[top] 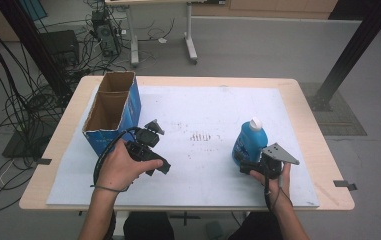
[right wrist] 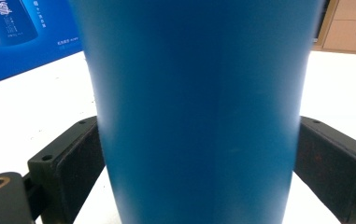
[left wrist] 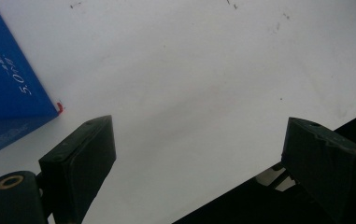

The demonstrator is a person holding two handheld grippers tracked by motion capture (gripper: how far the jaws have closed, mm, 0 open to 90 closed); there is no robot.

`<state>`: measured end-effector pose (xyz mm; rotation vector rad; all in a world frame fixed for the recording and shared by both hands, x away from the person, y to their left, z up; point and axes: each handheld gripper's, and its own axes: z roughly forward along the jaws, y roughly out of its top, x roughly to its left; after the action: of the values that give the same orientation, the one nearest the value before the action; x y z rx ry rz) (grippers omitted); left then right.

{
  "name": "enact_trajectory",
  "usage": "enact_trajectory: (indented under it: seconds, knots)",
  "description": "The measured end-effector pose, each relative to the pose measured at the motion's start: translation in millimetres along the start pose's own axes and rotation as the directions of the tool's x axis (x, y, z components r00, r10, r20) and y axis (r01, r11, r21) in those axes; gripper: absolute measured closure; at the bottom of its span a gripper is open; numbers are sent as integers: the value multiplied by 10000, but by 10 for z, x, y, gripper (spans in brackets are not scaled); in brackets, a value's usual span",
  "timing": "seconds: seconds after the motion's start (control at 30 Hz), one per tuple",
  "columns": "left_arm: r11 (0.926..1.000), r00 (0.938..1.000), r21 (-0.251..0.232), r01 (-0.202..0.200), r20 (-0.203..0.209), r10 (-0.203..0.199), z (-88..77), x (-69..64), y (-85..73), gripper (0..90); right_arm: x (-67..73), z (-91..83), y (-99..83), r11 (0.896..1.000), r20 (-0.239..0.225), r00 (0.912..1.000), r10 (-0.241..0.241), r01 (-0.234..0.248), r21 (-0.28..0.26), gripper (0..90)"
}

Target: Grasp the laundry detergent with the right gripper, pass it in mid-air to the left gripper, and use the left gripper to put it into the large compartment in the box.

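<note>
The right tongs grip the lower body of the blue bottle, their two jaws pressed to its sides as it stands upright with its white cap on, at the right of the table. The left tongs hang open and empty just beside the blue cardboard box, which stands open-topped at the table's left, well apart from the bottle. By my reading the grasp is made and the carry to the box remains; the box side bears white print, with only "5.0" readable.
</note>
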<state>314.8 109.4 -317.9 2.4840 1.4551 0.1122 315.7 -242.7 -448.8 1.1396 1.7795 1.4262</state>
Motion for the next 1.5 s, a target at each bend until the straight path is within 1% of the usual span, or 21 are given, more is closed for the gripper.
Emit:
enact_trajectory:
  seconds: [0.43,0.8,1.5]
  knots:
    - [10000,10000,-6,40,-51,-40,2,-17,5,104,-14,-18,4,10000,-59,10000,35,-35,-36,73]
    - [10000,10000,-12,-15,-56,15,-11,-26,22,104,-2,-17,-2,10000,-71,10000,56,-57,-25,74]
    - [10000,10000,-85,-8,22,8,-11,-35,32,104,-1,-22,12,10000,-53,10000,36,-36,-36,79]
